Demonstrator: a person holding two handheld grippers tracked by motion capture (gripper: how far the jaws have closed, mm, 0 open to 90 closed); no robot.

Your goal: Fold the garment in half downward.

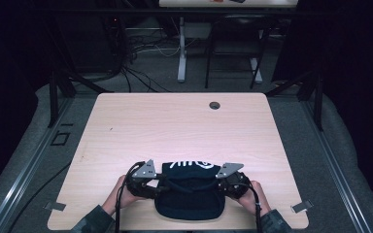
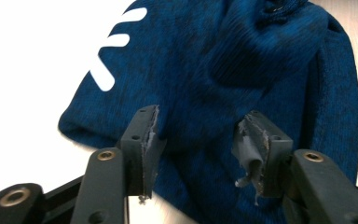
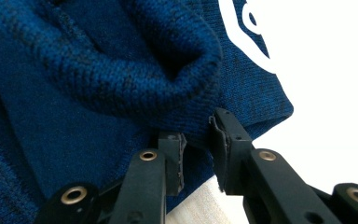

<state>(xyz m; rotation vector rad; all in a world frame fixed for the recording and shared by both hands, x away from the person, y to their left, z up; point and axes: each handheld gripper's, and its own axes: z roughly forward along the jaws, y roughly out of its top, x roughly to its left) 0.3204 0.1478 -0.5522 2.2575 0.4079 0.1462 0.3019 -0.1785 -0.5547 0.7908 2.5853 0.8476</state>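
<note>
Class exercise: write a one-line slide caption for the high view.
Two hand-held grippers, left and right, flank a dark knitted garment at the wooden table's near edge.

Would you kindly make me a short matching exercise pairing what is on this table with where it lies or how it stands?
Things:
1. sweater
2. left gripper
3. right gripper
4. table hole

Places or states:
A. jaws nearly shut, pinching a knit fold
B. far edge of the table
C. near edge, between both hands
D. jaws wide apart over the knit

Pairs: 1-C, 2-D, 3-A, 4-B
</note>
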